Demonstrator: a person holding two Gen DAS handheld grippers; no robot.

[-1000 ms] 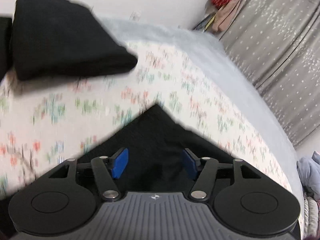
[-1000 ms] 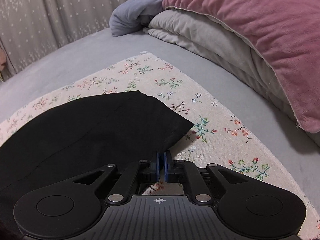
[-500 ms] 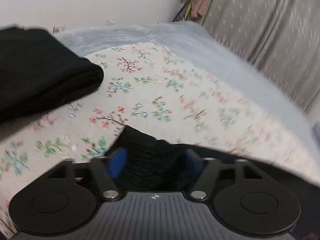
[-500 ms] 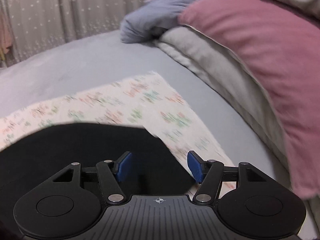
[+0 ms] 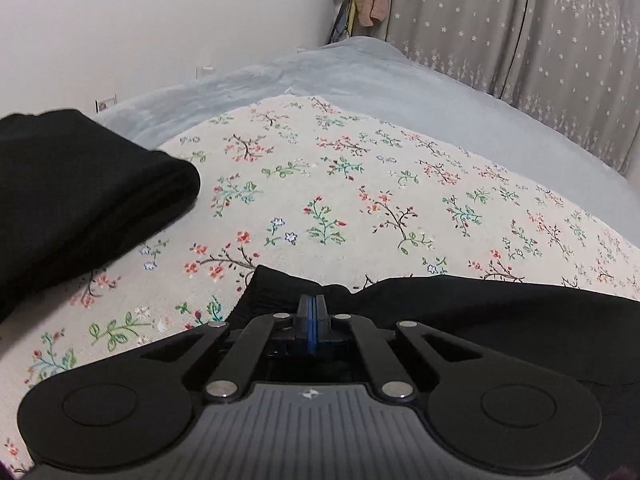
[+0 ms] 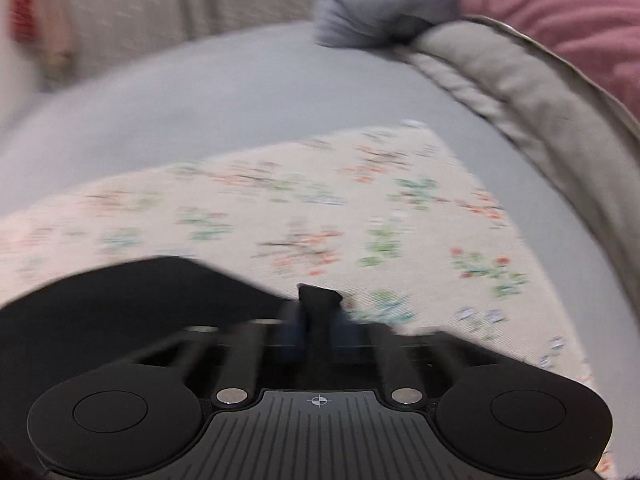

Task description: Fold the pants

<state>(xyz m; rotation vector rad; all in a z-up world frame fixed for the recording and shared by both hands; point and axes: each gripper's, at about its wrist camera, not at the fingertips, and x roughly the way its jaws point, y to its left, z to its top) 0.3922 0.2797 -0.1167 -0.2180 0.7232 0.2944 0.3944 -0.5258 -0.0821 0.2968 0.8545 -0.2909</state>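
The black pants (image 5: 480,304) lie on a floral cloth (image 5: 340,184) spread over the grey bed (image 5: 360,76). The left hand-held gripper (image 5: 311,312) is clenched on the pants' edge, blue pads pressed together. In the blurred right view, the right hand-held gripper (image 6: 316,320) pinches a corner of the pants (image 6: 120,300), a flap standing up between its fingers. A folded black garment (image 5: 72,184) lies apart at the left.
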